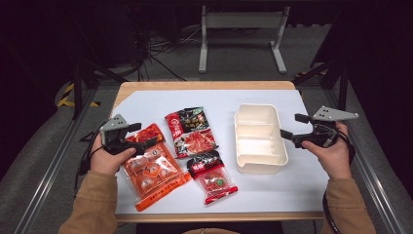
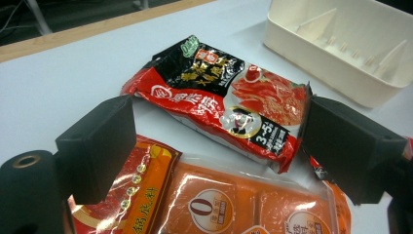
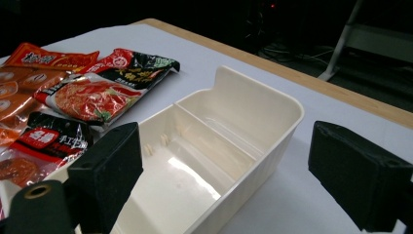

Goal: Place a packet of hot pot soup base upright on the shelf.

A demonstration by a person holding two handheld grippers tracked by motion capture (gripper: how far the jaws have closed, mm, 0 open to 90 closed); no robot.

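Three food packets lie on the white table top [image 1: 146, 105]: a large orange one [image 1: 151, 170] [image 2: 234, 204] at the left, a red and black one [image 1: 191, 130] [image 2: 219, 97] [image 3: 107, 80] in the middle, and a small red and black one [image 1: 212, 176] [image 3: 46, 141] near the front. A cream box [image 1: 260, 158] [image 2: 350, 92] [image 3: 272, 141] with a divider stands empty at the right. My left gripper [image 1: 143, 134] [image 2: 214, 131] hovers open over the orange packet's far end, gripping nothing. My right gripper [image 1: 291, 126] [image 3: 229, 161] is open just right of the box, apart from it.
The table's wooden edge [image 1: 204, 85] runs along the back. Behind it on the floor stand a grey metal frame [image 1: 242, 22] and loose cables [image 1: 156, 51]. Metal rails [image 1: 53, 161] flank the table. Bare white surface lies behind the packets and in front of the box.
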